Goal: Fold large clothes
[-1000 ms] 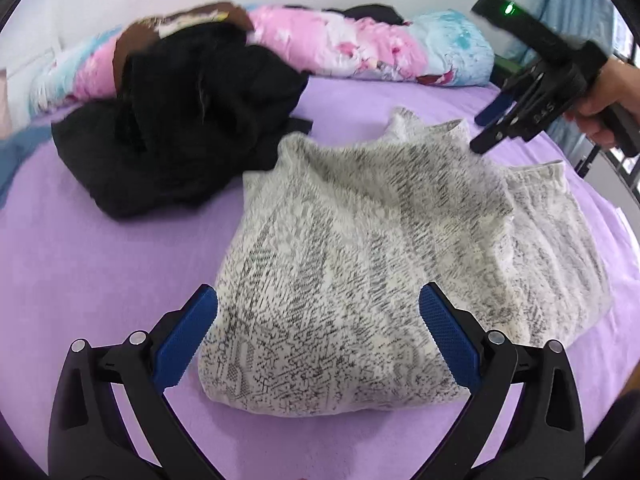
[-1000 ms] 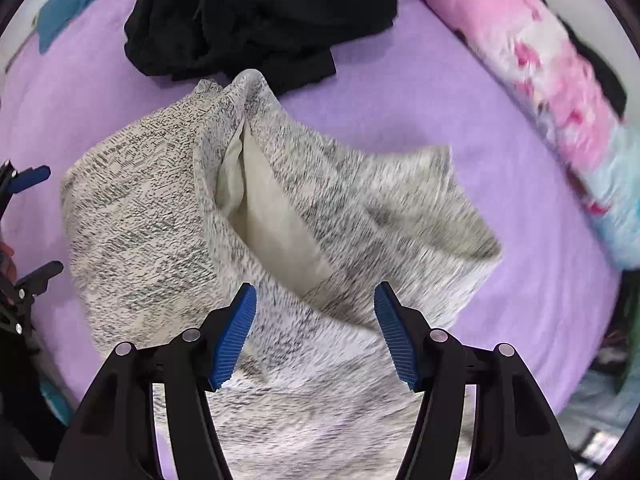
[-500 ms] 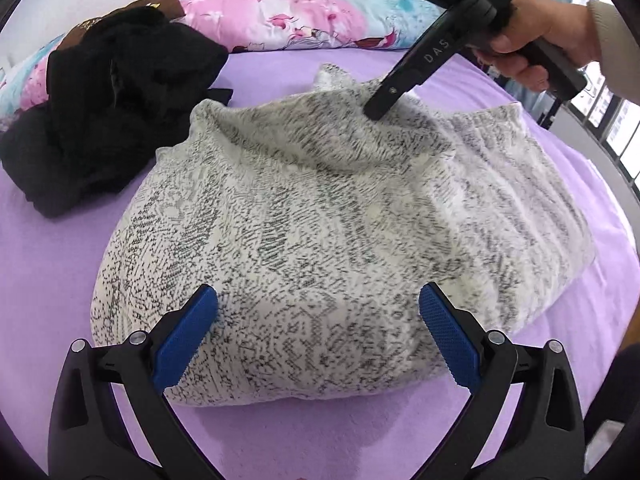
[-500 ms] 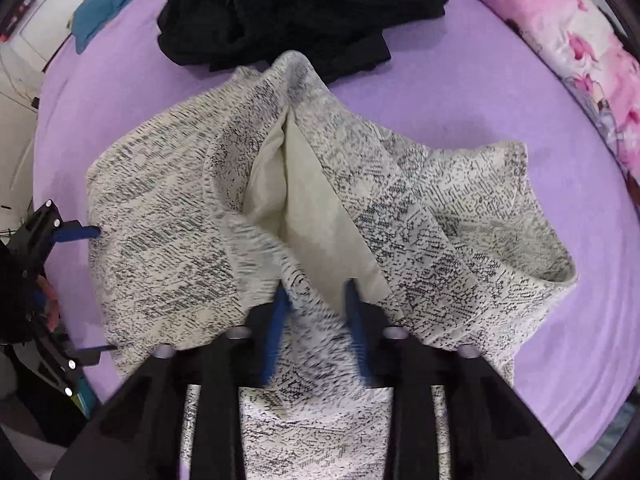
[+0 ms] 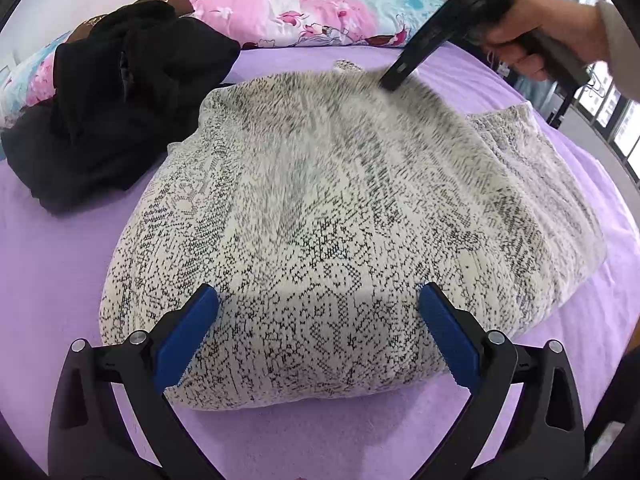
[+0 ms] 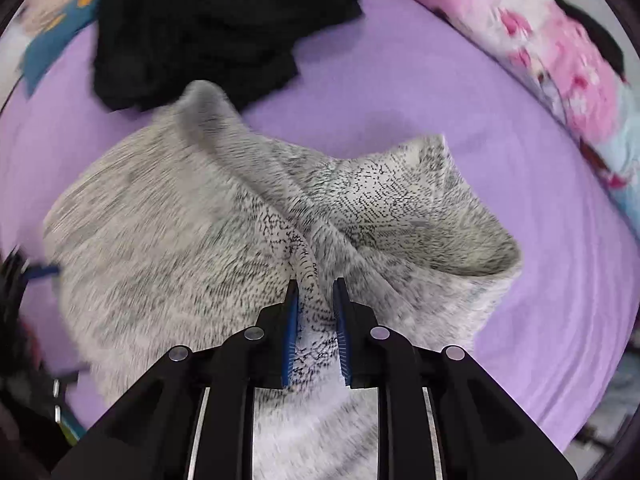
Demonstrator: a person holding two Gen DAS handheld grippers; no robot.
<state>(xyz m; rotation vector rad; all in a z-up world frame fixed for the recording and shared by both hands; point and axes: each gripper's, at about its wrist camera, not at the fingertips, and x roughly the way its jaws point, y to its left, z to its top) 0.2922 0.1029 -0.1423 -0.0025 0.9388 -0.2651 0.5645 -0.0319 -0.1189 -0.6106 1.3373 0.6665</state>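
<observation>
A cream knit sweater (image 5: 340,208) with black flecks lies bunched on the purple bed sheet (image 5: 52,264). My left gripper (image 5: 316,340) is open, its blue pads either side of the sweater's near folded edge, holding nothing. My right gripper (image 6: 316,292) is shut on a ridge of the sweater (image 6: 168,236) and lifts it, so the cloth pulls up into a peak. In the left wrist view the right gripper (image 5: 394,80) bites the sweater's far top, held by a hand (image 5: 536,48).
A heap of black clothes (image 5: 120,108) lies to the left of the sweater, also in the right wrist view (image 6: 208,28). A pink and light-blue floral quilt roll (image 5: 304,16) runs along the bed's far edge. Windows stand at the right.
My right gripper came down onto the sweater, shut on a fold and is lifting it. The left gripper moved closer to the near edge and stays open.
</observation>
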